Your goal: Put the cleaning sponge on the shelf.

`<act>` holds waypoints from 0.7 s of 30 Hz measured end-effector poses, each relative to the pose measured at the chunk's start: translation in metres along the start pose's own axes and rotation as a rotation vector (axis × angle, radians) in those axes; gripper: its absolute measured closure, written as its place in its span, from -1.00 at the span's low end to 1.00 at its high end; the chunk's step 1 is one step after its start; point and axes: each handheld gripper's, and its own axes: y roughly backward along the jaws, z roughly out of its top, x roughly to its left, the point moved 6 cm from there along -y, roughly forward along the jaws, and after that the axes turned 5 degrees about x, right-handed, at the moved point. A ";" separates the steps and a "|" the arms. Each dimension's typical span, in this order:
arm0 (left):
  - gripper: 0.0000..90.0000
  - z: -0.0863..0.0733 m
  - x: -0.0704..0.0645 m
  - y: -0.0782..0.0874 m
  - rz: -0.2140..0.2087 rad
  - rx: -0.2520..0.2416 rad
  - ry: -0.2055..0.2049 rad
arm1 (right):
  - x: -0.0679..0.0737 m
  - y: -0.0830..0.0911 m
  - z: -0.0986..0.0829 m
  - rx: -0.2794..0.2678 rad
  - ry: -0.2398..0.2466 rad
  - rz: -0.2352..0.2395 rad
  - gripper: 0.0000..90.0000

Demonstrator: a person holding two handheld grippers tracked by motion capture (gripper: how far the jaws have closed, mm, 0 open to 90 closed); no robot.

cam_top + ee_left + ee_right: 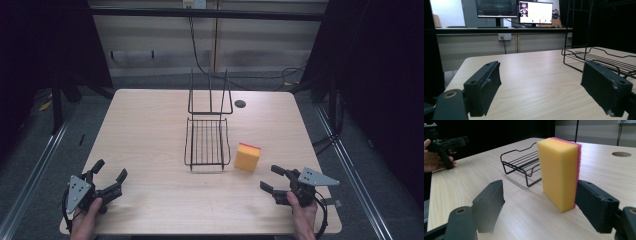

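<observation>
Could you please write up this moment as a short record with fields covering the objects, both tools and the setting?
surface: light wooden table with a round hole near its far edge
rack: black wire rack at the table's middle, tall wire frame at its far end
sponge: yellow rectangular sponge with a pink scouring layer, standing on edge, right of the rack, apart from it
left tool: open, empty, near left corner
right tool: open, empty, aimed at the sponge, not gripping it
background: two lit monitors on a desk
</observation>
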 end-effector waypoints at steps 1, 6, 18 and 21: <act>-0.65 0.000 0.000 0.000 0.000 -0.001 0.000 | 0.000 -0.001 0.002 0.004 0.004 0.010 -0.50; -0.65 0.000 0.000 0.000 0.002 0.000 0.000 | -0.002 -0.005 0.009 0.006 0.012 0.040 -0.48; -0.65 0.000 0.000 0.000 0.001 0.002 -0.005 | -0.007 -0.016 0.022 0.030 0.045 0.085 -0.38; -0.65 0.000 0.000 0.000 0.001 0.003 -0.006 | -0.011 -0.019 0.025 0.033 0.045 0.087 -0.38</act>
